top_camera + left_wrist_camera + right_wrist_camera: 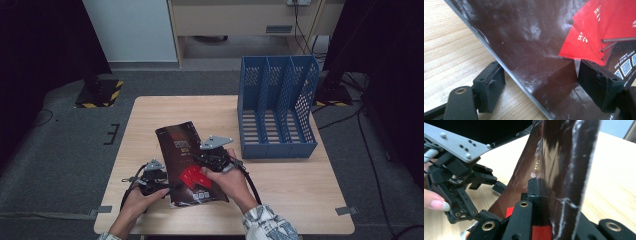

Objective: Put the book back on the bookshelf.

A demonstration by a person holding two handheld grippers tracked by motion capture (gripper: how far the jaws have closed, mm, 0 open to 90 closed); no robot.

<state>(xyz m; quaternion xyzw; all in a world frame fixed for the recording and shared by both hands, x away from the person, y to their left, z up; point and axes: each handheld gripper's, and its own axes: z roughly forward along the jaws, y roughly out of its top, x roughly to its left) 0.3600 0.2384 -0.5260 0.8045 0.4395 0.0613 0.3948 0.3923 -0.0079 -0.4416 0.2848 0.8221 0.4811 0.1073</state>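
A glossy dark-brown magazine (179, 147) with red cards printed on its cover lies on the wooden table (300, 180), its right side lifted. My right gripper (204, 164) is shut on its right edge; in the right gripper view the cover (564, 157) stands curled upright in the jaws of the right gripper (546, 191). My left gripper (168, 188) is at the magazine's lower left edge. Its jaws stand apart astride that edge of the magazine (529, 37), one fingertip (489, 82) below on the table side, the other over the cover, and the left gripper (540, 72) does not press on it.
A blue slotted file rack (277, 107) with three compartments stands at the table's back right. The left gripper (461, 182) and a fingertip of the person's hand (435, 204) are close by in the right gripper view. Bare wood (449, 50) lies left of the magazine.
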